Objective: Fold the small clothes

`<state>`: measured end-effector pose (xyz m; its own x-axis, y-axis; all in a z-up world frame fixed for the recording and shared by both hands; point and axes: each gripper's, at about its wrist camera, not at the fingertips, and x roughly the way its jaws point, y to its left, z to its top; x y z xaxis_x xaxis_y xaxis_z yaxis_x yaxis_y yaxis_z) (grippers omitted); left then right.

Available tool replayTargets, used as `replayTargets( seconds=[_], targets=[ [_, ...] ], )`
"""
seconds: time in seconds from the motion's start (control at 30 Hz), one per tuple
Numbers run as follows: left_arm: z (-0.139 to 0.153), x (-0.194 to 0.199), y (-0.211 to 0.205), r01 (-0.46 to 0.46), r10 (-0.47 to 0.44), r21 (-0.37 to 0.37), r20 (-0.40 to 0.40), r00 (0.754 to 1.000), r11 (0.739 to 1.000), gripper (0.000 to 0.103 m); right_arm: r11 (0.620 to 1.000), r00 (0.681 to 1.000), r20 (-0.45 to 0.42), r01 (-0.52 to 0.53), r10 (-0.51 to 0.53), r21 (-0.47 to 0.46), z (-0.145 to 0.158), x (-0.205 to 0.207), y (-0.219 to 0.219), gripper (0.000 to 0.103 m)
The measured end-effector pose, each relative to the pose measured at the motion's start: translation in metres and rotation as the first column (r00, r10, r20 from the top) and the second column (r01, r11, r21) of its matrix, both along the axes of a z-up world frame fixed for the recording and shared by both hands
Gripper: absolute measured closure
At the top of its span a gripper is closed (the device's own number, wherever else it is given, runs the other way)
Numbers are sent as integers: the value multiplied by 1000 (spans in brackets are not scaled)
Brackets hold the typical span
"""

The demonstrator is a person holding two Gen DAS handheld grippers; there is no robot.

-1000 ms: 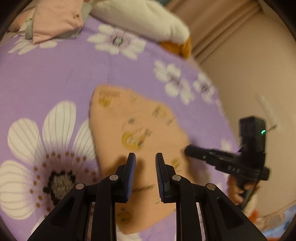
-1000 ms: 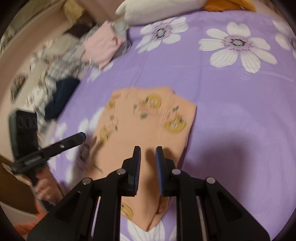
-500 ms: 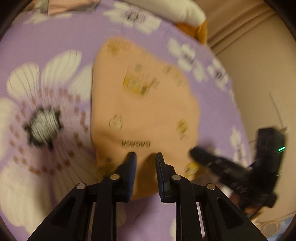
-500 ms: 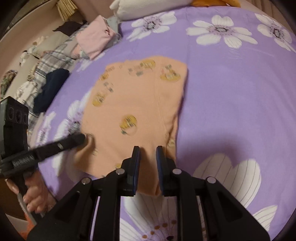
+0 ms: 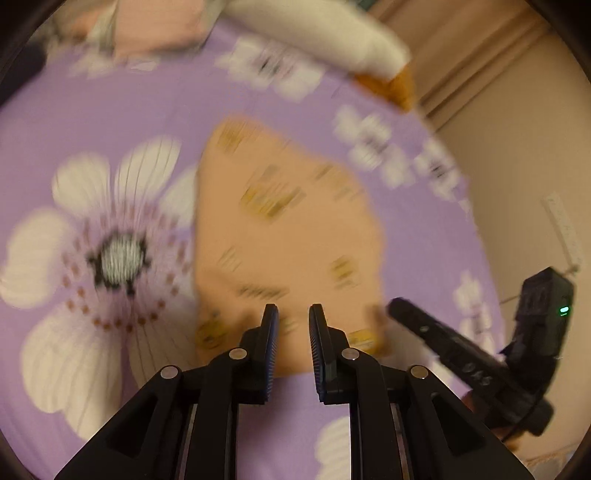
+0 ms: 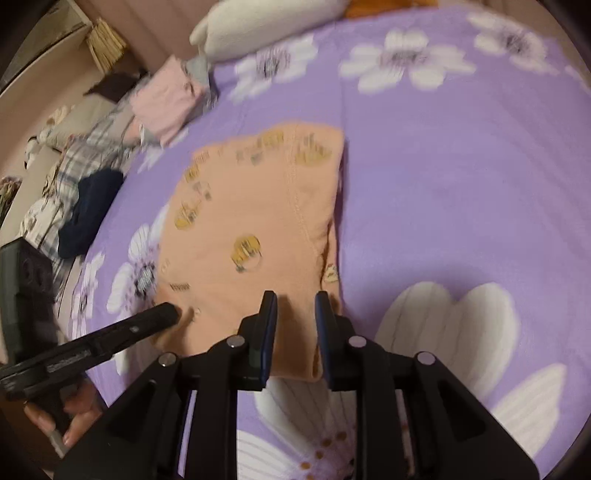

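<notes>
**On the bed: both tools at the near hem of a half-folded garment**

At the middle of the purple flowered bed (image 6: pixel 461 177) lies the garment (image 6: pixel 255 221), a small peach piece with yellow prints, flat and apparently already doubled: a seam runs down its right side and a second layer shows at the right edge. Its near hem faces both cameras. The right tool (image 6: pixel 295 325) hovers over the hem's right part; its jaws are opening, a narrow gap shows between them, and the cloth is seen through that gap, below the pads, not pinched. The left tool (image 5: pixel 293 332) sits over the hem's left part with a similar narrow gap and nothing between its pads; in the right view its tip (image 6: pixel 162 315) lies at the near left corner, though contact cannot be judged. Beyond the garment, a pink folded piece (image 6: pixel 170 99), a dark one (image 6: pixel 92 206) and a white pillow (image 6: pixel 266 26) lie toward the head of the bed.

Judged step: release after a fold, or setting up the next. The next move calls for wider jaws, a pinch on each near corner, then an even lift toward the far edge.
</notes>
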<state>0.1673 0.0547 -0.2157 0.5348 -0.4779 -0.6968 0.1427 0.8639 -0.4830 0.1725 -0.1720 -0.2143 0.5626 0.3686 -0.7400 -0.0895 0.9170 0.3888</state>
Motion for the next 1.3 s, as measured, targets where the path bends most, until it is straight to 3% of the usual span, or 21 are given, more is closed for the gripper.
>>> replayTargets(
  seconds=[0.1,0.23,0.3,0.47,0.5,0.53,0.6,0.67,0.73,0.8,0.9,1.03,1.3],
  targets=[
    [46,-22,1,-15,14,7,145,989,1000,86,1000,996,88,1,-2,17,37,-11,-3,81],
    [82,-43,1,-146,110,117,273,956,982,86,1000,978,209,16,-12,-19,79,-24,-5,77],
    [88,-45,1,-188,140,150,285,948,971,86,999,969,246,24,-18,-24,92,-27,-7,75],
    [87,-42,4,-171,131,127,273,953,977,82,997,958,280,75,-66,-23,109,-30,-23,68],
    [86,-41,5,-172,136,114,269,954,979,71,995,957,277,101,-90,-25,108,-30,-25,62],
    [85,-41,7,-176,144,100,266,953,979,53,992,956,273,119,-106,-33,107,-31,-26,59],
    [86,-44,9,-185,154,88,282,947,979,34,989,960,255,135,-116,-56,105,-30,-25,58],
    [89,-48,6,-187,148,95,320,936,978,30,990,962,247,134,-118,-48,105,-30,-26,55],
    [90,-51,3,-171,130,98,332,934,980,23,991,960,256,130,-118,-31,106,-33,-25,32],
    [90,-51,1,-138,103,85,329,939,987,18,991,951,288,128,-115,-29,110,-38,-24,19],
    [90,-52,-1,-111,81,77,320,944,991,1,989,930,348,140,-117,-42,117,-49,-21,1],
    [91,-53,-1,-129,90,96,329,940,987,1,982,924,366,159,-112,-100,120,-55,-16,0],
    [98,-61,5,-223,168,107,375,912,969,1,973,922,355,203,-153,-109,121,-57,-19,0]
  ],
)
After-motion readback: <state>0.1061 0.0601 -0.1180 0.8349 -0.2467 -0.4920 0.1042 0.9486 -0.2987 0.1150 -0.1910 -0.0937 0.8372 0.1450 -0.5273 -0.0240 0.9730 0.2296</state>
